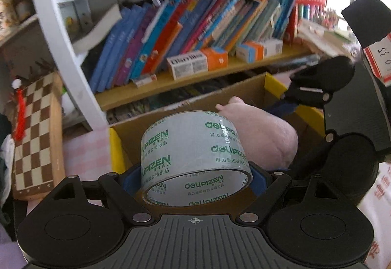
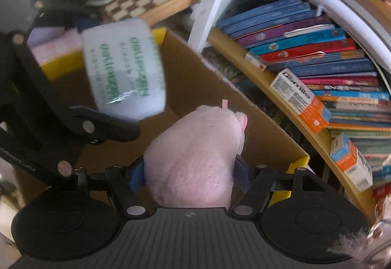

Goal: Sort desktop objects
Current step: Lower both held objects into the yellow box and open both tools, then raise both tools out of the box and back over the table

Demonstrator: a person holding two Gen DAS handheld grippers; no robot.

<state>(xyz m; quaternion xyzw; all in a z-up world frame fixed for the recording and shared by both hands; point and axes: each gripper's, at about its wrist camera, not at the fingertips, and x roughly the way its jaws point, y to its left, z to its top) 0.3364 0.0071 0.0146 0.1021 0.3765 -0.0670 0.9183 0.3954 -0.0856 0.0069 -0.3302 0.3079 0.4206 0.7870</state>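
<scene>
Tape roll print blurs in right view.

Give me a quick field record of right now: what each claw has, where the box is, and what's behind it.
left claw: shut on the roll of tape, held above the near edge of the box
right claw: shut on the pink plush toy, held over the box
box: open cardboard, yellow flap edges, in front of the bookshelf; its bottom is not visible
bookshelf: leaning books with small cartons in front
chessboard: left of the box, propped by the shelf post
</scene>
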